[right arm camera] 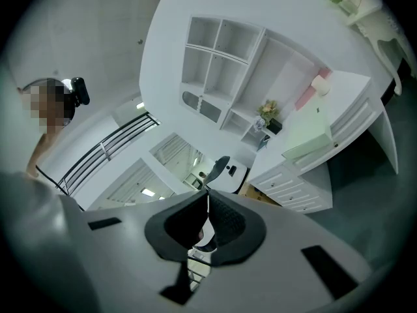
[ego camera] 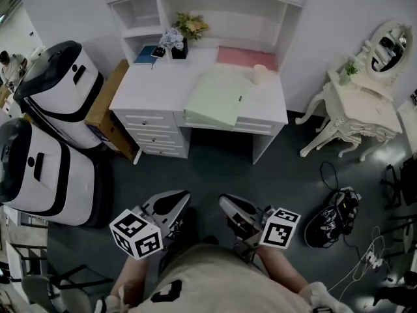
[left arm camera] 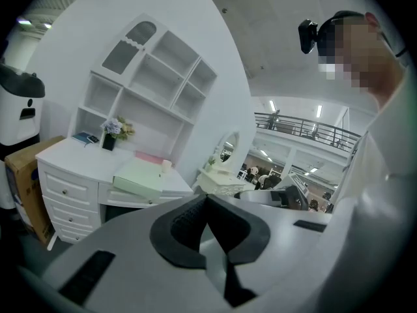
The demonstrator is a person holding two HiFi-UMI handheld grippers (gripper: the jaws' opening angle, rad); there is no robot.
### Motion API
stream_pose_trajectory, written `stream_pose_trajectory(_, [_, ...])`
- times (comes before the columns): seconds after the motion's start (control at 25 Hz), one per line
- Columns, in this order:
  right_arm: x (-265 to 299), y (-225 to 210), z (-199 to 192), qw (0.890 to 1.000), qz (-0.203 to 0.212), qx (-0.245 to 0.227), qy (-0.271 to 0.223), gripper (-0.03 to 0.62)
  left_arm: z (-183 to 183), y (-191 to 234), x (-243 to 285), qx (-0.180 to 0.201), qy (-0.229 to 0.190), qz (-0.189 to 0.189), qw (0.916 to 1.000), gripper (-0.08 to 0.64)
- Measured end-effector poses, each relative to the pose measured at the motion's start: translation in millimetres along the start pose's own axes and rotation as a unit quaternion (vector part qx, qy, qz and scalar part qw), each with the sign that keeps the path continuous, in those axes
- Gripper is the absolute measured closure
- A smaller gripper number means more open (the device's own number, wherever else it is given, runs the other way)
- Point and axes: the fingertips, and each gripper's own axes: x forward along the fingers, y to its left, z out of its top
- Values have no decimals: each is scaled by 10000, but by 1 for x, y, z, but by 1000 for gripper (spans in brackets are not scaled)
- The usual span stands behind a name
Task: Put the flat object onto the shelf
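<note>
A flat pale green folder point(ego camera: 217, 98) lies on the white desk point(ego camera: 148, 87), its near edge overhanging the front; it also shows in the left gripper view as the green folder point(left arm camera: 138, 177) and in the right gripper view point(right arm camera: 309, 135). White open shelves point(left arm camera: 156, 83) rise above the desk. My left gripper point(ego camera: 177, 201) and right gripper point(ego camera: 228, 205) hang close to my body, far from the desk. Both are shut with nothing between their tips.
A pink flat item point(ego camera: 246, 57) and a small cream cup point(ego camera: 259, 74) lie at the desk's back right. A flower vase point(ego camera: 179, 38) stands at the back. Two white-and-black machines point(ego camera: 55, 90) and a cardboard box point(ego camera: 107, 106) stand left; a vanity table point(ego camera: 365, 106) right; a dark bag point(ego camera: 332, 217) on the floor.
</note>
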Motion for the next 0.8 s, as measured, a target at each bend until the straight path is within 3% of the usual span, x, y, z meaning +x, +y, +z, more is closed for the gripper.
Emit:
stream_pose_trajectory(0.32, [30, -29, 33, 9986, -509, 48, -143, 569, 26, 52, 32, 64, 73, -306, 9995, 548])
stream_pose_trajectory(0.56, [63, -55, 62, 9938, -1084, 195, -147, 571, 50, 117, 45, 933, 339, -20, 9951, 548])
stream_pose_trajectory(0.8, [116, -80, 74, 9909, -1278, 420, 101, 569, 63, 174, 45, 736, 340, 21, 9967, 548])
